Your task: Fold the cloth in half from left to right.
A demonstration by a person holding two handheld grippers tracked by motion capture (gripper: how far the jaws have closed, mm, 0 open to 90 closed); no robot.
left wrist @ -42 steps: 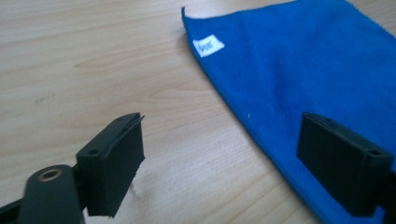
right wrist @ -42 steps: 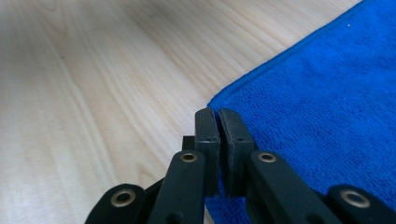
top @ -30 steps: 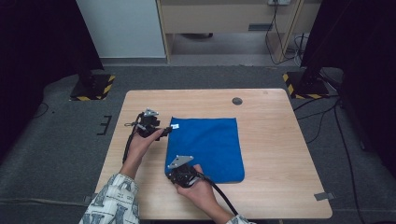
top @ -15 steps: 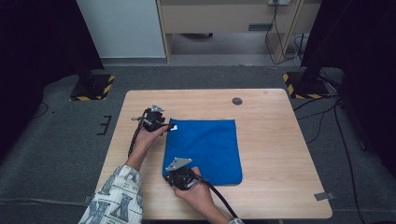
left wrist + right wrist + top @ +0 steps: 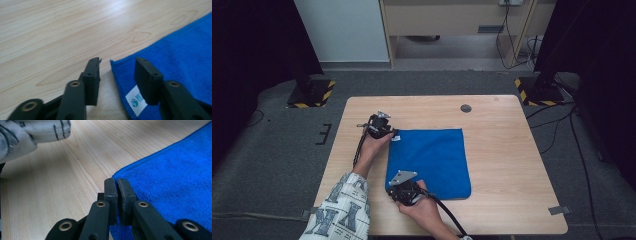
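A blue cloth [image 5: 432,157] lies flat and square on the wooden table [image 5: 512,150]. My left gripper [image 5: 392,133] is at the cloth's far left corner. In the left gripper view it [image 5: 117,62] is open, its jaws straddling that corner of the cloth [image 5: 180,55] just above a white label [image 5: 136,101]. My right gripper [image 5: 394,192] is at the near left corner. In the right gripper view it [image 5: 116,181] is shut on the edge of the cloth [image 5: 175,170].
A small dark round disc [image 5: 466,108] sits in the tabletop near the far edge. A patterned sleeve [image 5: 32,132] lies to the left of the right gripper. Bare wood runs along the right side of the table. Black stands with striped bases [image 5: 312,95] flank the table.
The cloth went from skewed to square. My left gripper moved right and away with the far corner. My right gripper shifted slightly toward the near edge.
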